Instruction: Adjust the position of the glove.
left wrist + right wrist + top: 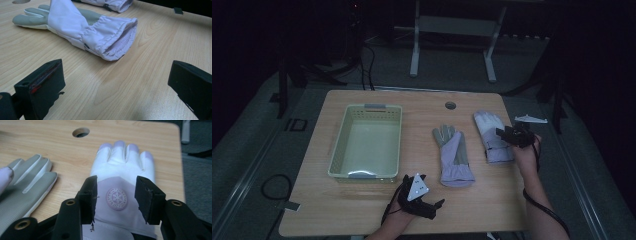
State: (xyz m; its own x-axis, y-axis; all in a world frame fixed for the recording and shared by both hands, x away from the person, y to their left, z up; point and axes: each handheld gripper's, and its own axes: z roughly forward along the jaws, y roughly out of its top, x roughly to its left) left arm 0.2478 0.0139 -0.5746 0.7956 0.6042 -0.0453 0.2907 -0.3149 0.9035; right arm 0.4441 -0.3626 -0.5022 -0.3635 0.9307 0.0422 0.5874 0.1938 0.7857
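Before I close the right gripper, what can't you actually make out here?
- Right glove cuff: right gripper view, hidden behind the gripper's own fingers.
- Basket inside: high view, glare washes out its floor.
- Left glove fingertips: left gripper view, cut by the top edge.

Cut off at the top edge of the left gripper view: far glove [110, 4], only its cuff showing, and fingertips of near glove [75, 27] running out at the frame's top left. Cropped at the left edge of the right gripper view: grey-palmed glove [27, 187], cuff unseen. Hidden behind the right gripper [116, 195]: lower cuff of white glove [122, 162]. Too small and dim in the high view to identify: pale flat object [530, 119] beside the table edge [507, 107]. Lost in darkness beyond the table: most of the room, apart from a pale stand [452, 30].
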